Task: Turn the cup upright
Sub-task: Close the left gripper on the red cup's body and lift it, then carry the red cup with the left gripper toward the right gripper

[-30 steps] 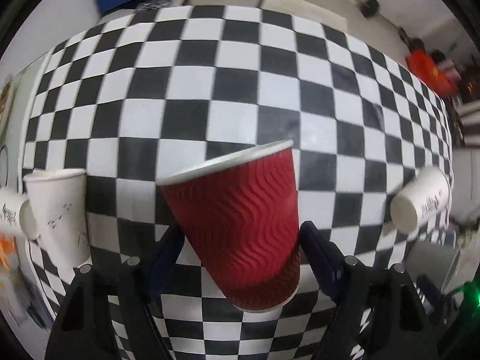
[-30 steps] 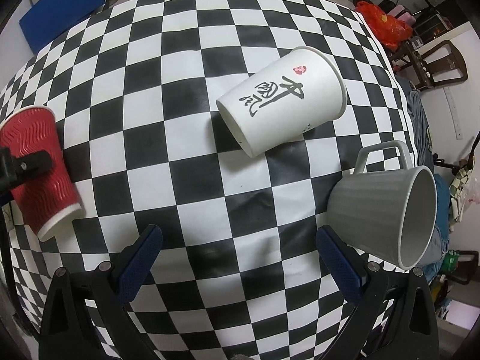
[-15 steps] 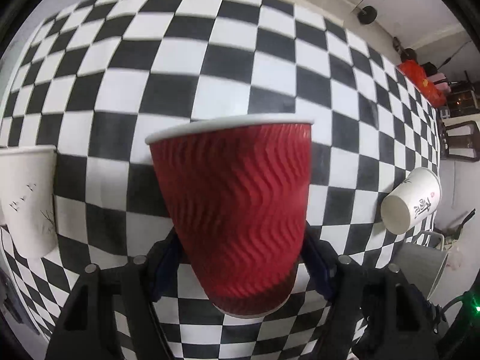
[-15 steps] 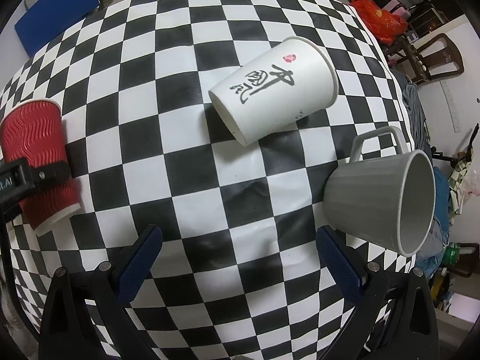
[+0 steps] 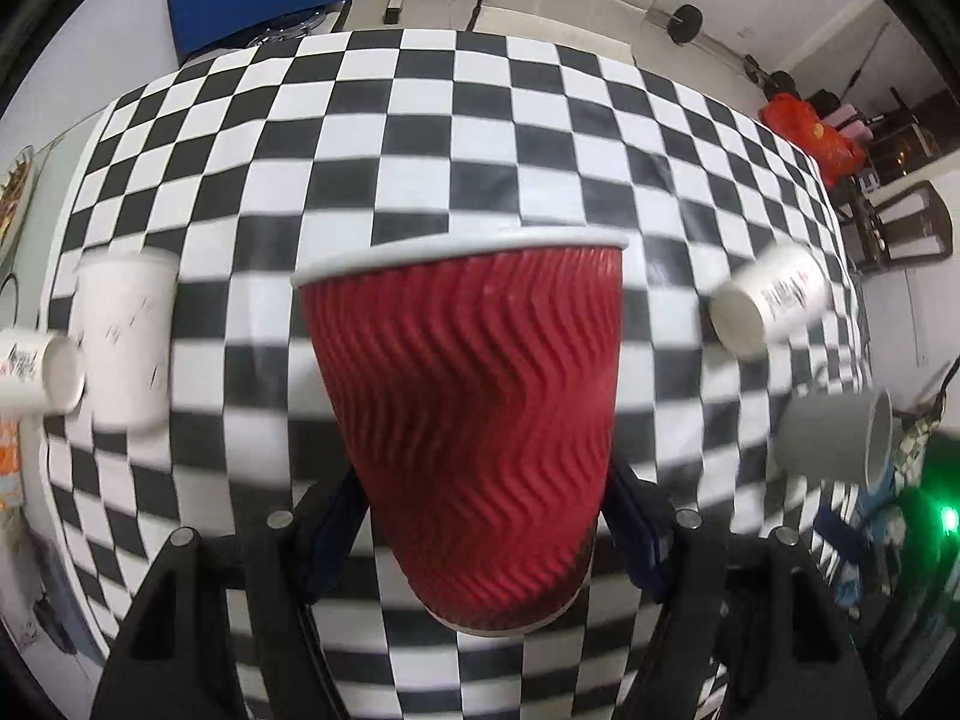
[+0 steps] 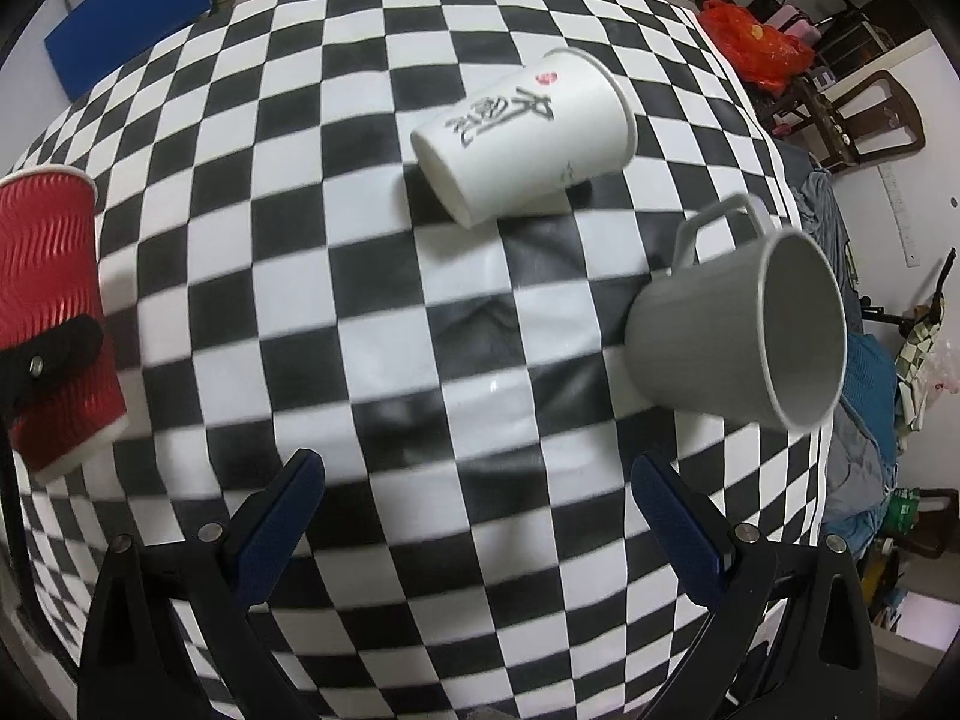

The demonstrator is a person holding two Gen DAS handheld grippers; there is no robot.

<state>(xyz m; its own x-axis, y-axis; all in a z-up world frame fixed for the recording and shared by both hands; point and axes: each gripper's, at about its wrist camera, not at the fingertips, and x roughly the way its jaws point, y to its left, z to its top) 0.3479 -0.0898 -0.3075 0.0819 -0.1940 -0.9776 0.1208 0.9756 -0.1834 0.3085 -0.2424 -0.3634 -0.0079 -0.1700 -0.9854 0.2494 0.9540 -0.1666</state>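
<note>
Left tongs (image 5: 483,501) clamped on the red cup (image 5: 474,414), blue pads pressed against its lower sides, rim up, roughly upright with a slight lean. Held over the checkered worktop (image 5: 420,138); whether the base touches the surface cannot be told. From the right wrist view, same red cup (image 6: 51,312) at the far left edge, partly cut off by the frame, a black finger (image 6: 48,354) of the left tongs across its wall.

Right tongs (image 6: 477,522) spread wide apart, holding nothing, touching nothing, poised above bare checkered worktop (image 6: 300,180) with both blue pads well clear of every cup.

Beyond the right tongs, white paper cup (image 6: 528,138) lying on its side, base toward the camera, black brush-style Chinese characters and a small red seal on its wall; characters not readable with confidence. Just right of it, grey mug (image 6: 738,330) on its side, mouth turned to the right, handle up. Both seen again in the left wrist view, blurred: white cup (image 5: 768,306) with smeared dark and red print, grey mug (image 5: 840,432) near the worktop's edge.

At the left of the left wrist view, another white cup (image 5: 126,336) standing, faint marks on it too blurred to read, and a further white cup (image 5: 36,369) on its side, cut off by the frame, print illegible
</note>
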